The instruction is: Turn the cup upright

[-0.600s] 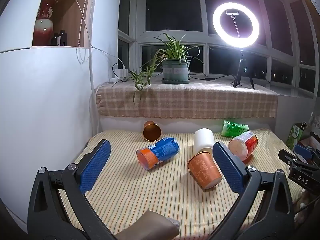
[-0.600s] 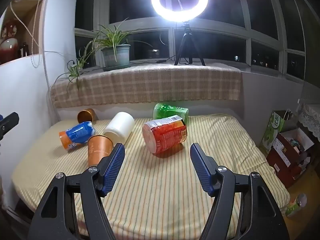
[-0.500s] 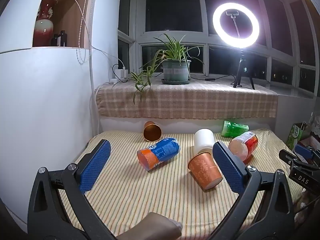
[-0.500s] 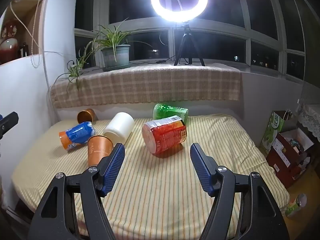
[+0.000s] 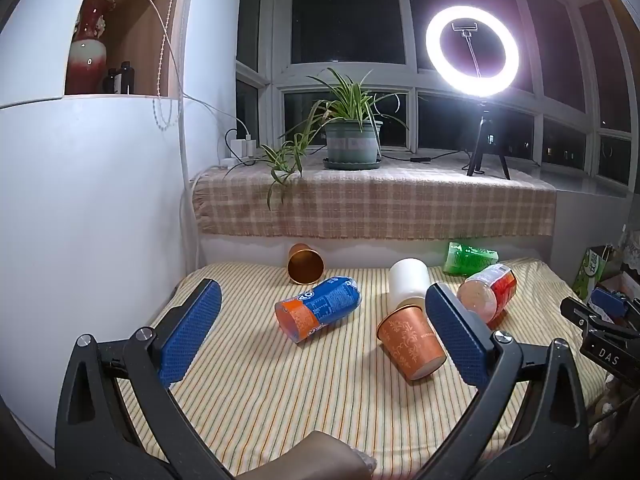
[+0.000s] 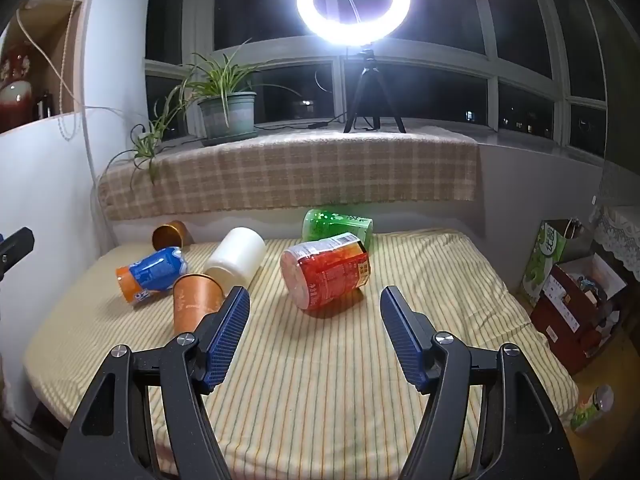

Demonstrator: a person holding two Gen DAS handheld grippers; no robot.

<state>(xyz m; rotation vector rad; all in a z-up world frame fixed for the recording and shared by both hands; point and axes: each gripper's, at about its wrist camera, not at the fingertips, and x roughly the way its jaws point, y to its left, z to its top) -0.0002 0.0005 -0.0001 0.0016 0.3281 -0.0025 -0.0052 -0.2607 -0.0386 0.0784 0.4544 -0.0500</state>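
Note:
Several cups lie on their sides on a striped bed (image 5: 280,392). A blue-and-orange cup (image 5: 318,312) lies at the centre, a patterned orange cup (image 5: 412,340) to its right, a white cup (image 5: 408,282) behind that, a red cup (image 5: 490,296) and a green cup (image 5: 470,258) at the right, a copper cup (image 5: 305,264) at the back. My left gripper (image 5: 320,328) is open and empty above the near bed. My right gripper (image 6: 314,326) is open and empty, in front of the red cup (image 6: 326,274). The patterned orange cup (image 6: 194,302) is by its left finger.
A checked window ledge (image 5: 372,208) behind the bed holds a potted plant (image 5: 352,140) and a ring light on a tripod (image 5: 472,52). A white cabinet wall (image 5: 80,220) stands at the left. Boxes (image 6: 576,304) sit on the floor past the bed's right edge.

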